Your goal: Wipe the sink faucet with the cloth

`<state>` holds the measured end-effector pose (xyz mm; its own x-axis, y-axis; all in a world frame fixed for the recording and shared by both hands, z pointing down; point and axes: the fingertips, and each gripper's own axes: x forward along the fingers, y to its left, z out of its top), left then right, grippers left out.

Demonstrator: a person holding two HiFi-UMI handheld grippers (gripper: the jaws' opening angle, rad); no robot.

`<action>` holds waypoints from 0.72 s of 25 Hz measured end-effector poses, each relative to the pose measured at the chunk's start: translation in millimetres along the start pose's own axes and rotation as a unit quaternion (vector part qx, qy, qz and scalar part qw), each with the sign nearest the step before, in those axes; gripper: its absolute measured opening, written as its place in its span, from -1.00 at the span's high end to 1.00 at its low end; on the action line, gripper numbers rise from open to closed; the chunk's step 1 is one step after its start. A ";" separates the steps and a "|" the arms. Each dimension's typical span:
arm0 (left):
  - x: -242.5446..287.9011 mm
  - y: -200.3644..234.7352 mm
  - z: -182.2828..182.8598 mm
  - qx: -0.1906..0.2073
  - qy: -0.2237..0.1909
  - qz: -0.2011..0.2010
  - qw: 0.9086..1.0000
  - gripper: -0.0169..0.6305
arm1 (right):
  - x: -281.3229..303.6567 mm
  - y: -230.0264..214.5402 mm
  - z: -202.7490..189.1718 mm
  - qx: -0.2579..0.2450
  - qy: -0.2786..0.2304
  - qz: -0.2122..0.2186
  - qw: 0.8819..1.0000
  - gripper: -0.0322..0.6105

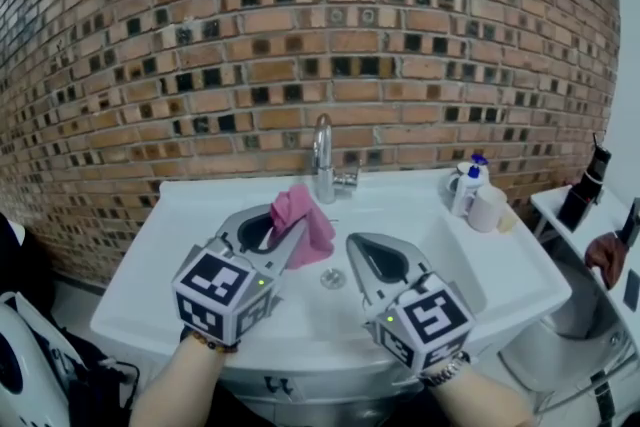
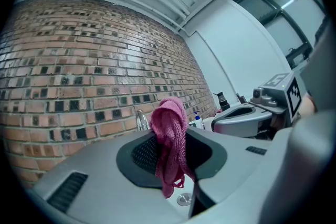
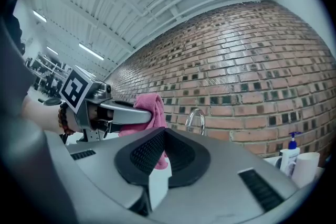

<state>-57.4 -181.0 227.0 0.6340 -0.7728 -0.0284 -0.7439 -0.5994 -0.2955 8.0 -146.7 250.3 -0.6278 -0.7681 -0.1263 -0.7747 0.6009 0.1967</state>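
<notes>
A chrome faucet [image 1: 323, 158] stands at the back of the white sink [image 1: 190, 225], against the brick wall. My left gripper [image 1: 292, 225] is shut on a pink cloth [image 1: 305, 223], which hangs from its jaws a little in front of and left of the faucet. In the left gripper view the cloth [image 2: 170, 141] droops between the jaws, with the faucet [image 2: 142, 120] behind it. My right gripper [image 1: 352, 243] is shut and holds nothing, over the basin to the right of the cloth. From the right gripper view, the faucet [image 3: 197, 120] shows ahead and the cloth [image 3: 149, 113] to the left.
A drain [image 1: 332, 278] lies in the basin below the grippers. A pump bottle [image 1: 466, 185] and a white cup [image 1: 489, 208] stand on the sink's right rear corner. A side table [image 1: 560, 215] with a dark bottle [image 1: 584, 187] is further right.
</notes>
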 end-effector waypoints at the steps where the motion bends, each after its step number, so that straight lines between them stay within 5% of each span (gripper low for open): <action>1: 0.6 1.3 0.8 0.000 0.001 0.000 1.000 0.62 | 0.8 -0.6 0.9 0.000 0.000 0.000 1.000 0.87; 18: 47.6 53.2 8.8 0.036 0.017 0.021 0.999 0.62 | 46.9 -35.6 9.9 0.007 0.002 -0.003 1.000 0.87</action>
<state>-64.9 -247.8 201.5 0.5942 -0.8043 -0.0098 -0.7515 -0.5508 -0.3631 5.4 -201.9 227.8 -0.6235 -0.7722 -0.1225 -0.7788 0.5998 0.1834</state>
